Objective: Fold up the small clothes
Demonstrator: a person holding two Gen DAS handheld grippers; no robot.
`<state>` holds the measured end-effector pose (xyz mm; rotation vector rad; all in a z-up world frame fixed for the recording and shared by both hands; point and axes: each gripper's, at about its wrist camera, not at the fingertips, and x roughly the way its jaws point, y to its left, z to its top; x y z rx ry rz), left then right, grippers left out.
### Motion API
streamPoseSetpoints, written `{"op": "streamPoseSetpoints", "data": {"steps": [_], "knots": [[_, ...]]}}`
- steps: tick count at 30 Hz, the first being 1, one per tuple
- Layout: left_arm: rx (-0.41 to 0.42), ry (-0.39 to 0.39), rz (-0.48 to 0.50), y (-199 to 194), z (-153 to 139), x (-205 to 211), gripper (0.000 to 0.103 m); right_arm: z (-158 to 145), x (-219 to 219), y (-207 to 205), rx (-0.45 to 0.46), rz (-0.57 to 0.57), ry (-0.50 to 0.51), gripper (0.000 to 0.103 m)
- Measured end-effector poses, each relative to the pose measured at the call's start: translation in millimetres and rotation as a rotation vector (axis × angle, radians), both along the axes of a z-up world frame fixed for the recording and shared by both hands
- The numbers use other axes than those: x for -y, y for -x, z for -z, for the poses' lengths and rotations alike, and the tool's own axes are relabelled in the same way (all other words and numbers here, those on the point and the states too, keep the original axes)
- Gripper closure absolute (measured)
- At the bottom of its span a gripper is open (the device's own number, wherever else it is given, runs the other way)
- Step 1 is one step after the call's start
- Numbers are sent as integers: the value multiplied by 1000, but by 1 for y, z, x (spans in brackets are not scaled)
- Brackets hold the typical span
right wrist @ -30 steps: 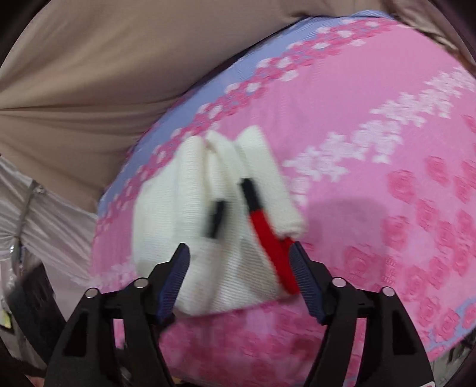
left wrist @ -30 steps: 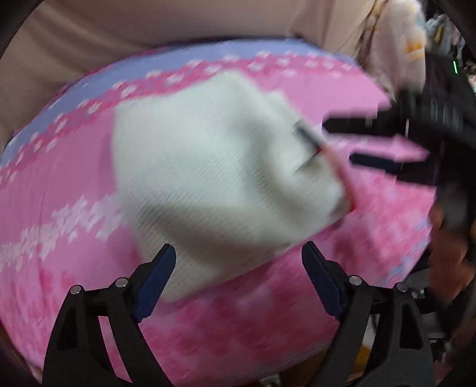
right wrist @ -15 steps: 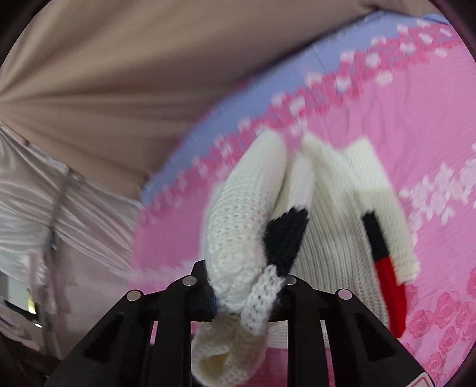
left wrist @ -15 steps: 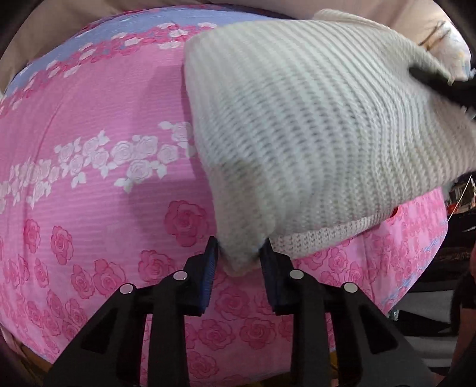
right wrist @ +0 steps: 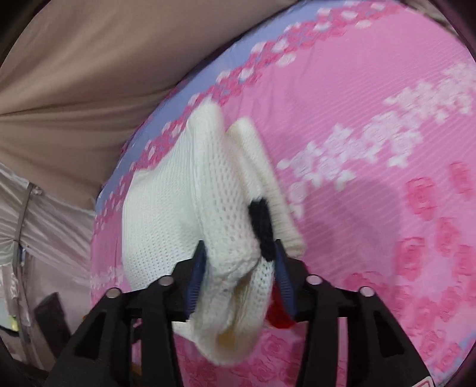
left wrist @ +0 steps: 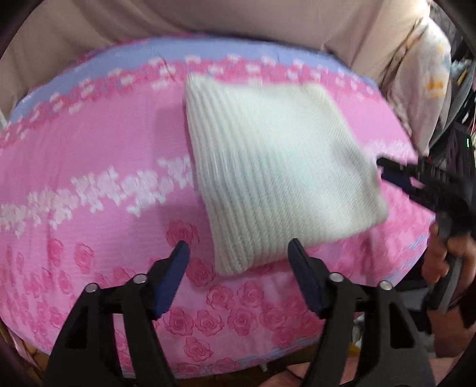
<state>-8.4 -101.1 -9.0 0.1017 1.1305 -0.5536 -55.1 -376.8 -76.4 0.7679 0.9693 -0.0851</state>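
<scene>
A white knitted garment (left wrist: 276, 166) lies folded into a thick square on the pink rose-print sheet (left wrist: 89, 184). My left gripper (left wrist: 238, 259) is open and empty, its fingers either side of the garment's near corner, just short of it. My right gripper (right wrist: 238, 262) holds a bunched edge of the same garment (right wrist: 184, 208), where a black stripe (right wrist: 263, 226) and a bit of red trim (right wrist: 278, 312) show; its jaws stand part open around the knit. It also shows in the left wrist view (left wrist: 416, 178) at the garment's right edge.
A beige curtain (left wrist: 238, 20) hangs behind the bed. A light printed pillow (left wrist: 425, 77) sits at the far right. The sheet's lilac border (left wrist: 148, 50) runs along the far edge. A hand (left wrist: 446, 256) holds the right gripper past the bed's right edge.
My left gripper has let go of the garment's corner, opened and drawn back. The garment has dropped flat onto the sheet. My right gripper has loosened but still has the bunched edge between its fingers.
</scene>
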Motion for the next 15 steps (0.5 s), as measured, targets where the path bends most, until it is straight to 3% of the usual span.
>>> {"op": "streamPoseSetpoints", "data": {"steps": [2, 3, 6, 8, 10, 11, 13, 15], "knots": [[40, 21, -36, -6, -14, 2, 35, -17, 1, 9, 27, 17, 62, 57], [57, 18, -55, -15, -16, 8, 35, -31, -4, 13, 60, -7, 94, 68], [74, -126, -92, -40, 10, 26, 41, -56, -37, 3, 95, -127, 213, 87], [31, -217, -82, -47, 41, 33, 42, -43, -58, -12, 45, -207, 274, 92], [1, -207, -92, -47, 56, 28, 39, 6, -62, -21, -107, -227, 334, 102], [8, -208, -98, -47, 55, 25, 37, 34, -59, -19, -171, -236, 313, 103], [19, -218, -94, -45, 52, 23, 36, 35, -51, -6, -119, -209, 238, 103], [6, -203, -112, -48, 53, 18, 32, 18, -51, -3, -130, -214, 265, 103]]}}
